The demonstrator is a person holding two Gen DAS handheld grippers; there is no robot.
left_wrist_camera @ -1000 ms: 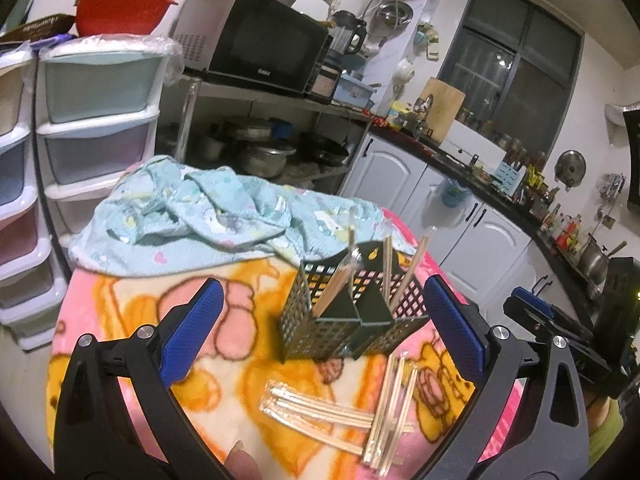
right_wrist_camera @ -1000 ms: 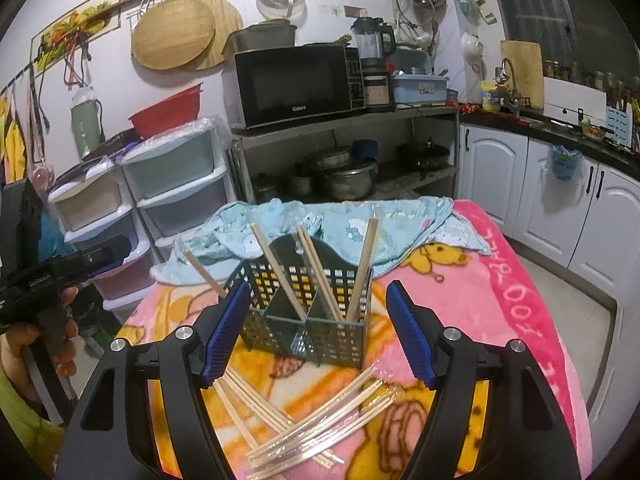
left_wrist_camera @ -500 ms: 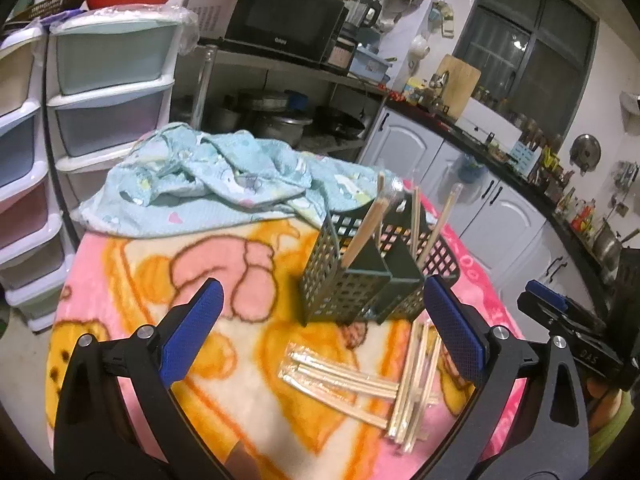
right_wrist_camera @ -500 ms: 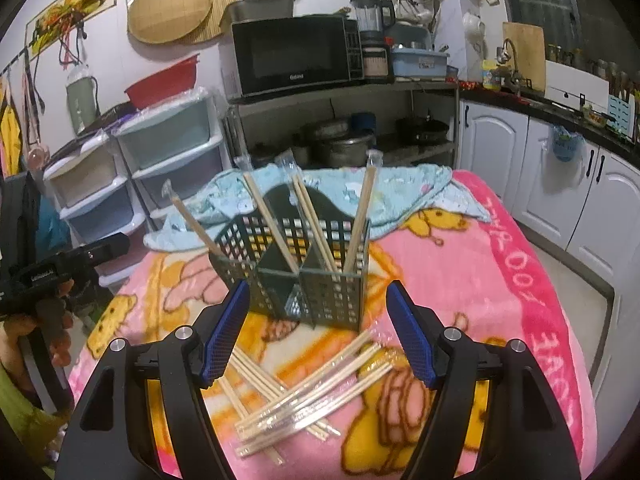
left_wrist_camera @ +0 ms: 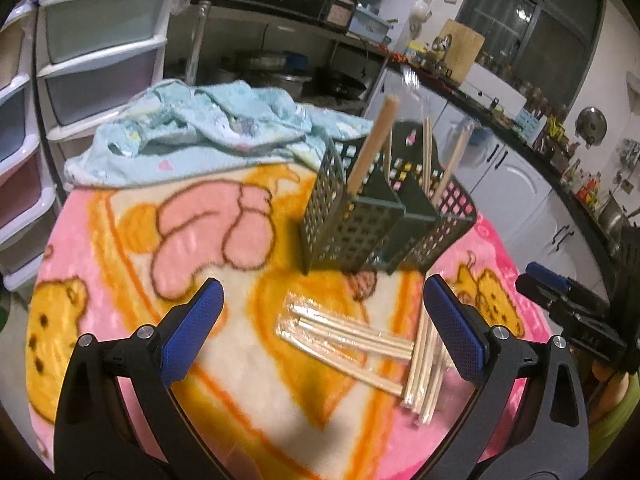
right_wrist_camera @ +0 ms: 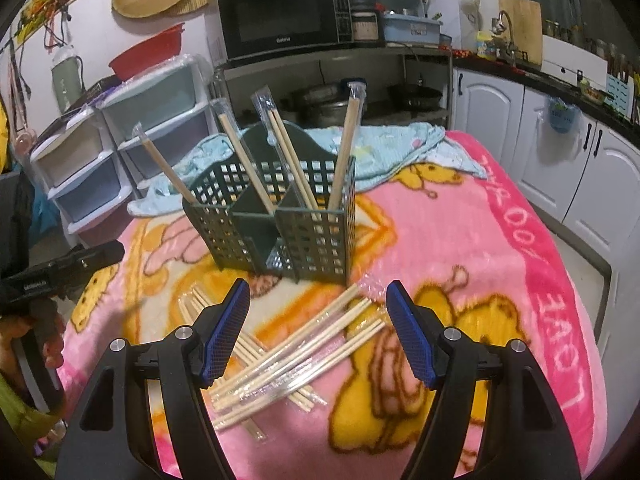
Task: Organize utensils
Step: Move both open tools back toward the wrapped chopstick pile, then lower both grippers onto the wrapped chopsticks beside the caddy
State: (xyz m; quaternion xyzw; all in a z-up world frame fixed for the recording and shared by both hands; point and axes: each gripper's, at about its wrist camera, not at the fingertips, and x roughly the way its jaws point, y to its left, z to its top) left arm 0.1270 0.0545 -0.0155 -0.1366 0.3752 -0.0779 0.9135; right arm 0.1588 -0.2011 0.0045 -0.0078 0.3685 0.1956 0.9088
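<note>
A dark green lattice utensil caddy (left_wrist_camera: 372, 216) (right_wrist_camera: 280, 216) stands on the pink cartoon blanket (left_wrist_camera: 120, 240) (right_wrist_camera: 520, 260), with several wrapped chopstick pairs standing in its compartments. More wrapped chopstick pairs (left_wrist_camera: 360, 340) (right_wrist_camera: 292, 360) lie crossed in a loose pile in front of it. My left gripper (left_wrist_camera: 320, 328) is open and empty, low over the pile. My right gripper (right_wrist_camera: 318, 328) is open and empty, straddling the pile from the other side. Each view shows the other gripper at its edge, the right one in the left wrist view (left_wrist_camera: 568, 308) and the left one in the right wrist view (right_wrist_camera: 60, 272).
A crumpled light blue cloth (left_wrist_camera: 200, 136) (right_wrist_camera: 380, 148) lies behind the caddy. Plastic drawer units (left_wrist_camera: 100, 60) (right_wrist_camera: 120, 152) stand beyond the table on one side, a shelf with a microwave (right_wrist_camera: 280, 20) behind, white cabinets (right_wrist_camera: 560, 160) on the other.
Both grippers have moved down and closer to the caddy and the pile of chopsticks. Both stayed open. The chopsticks and caddy have not moved.
</note>
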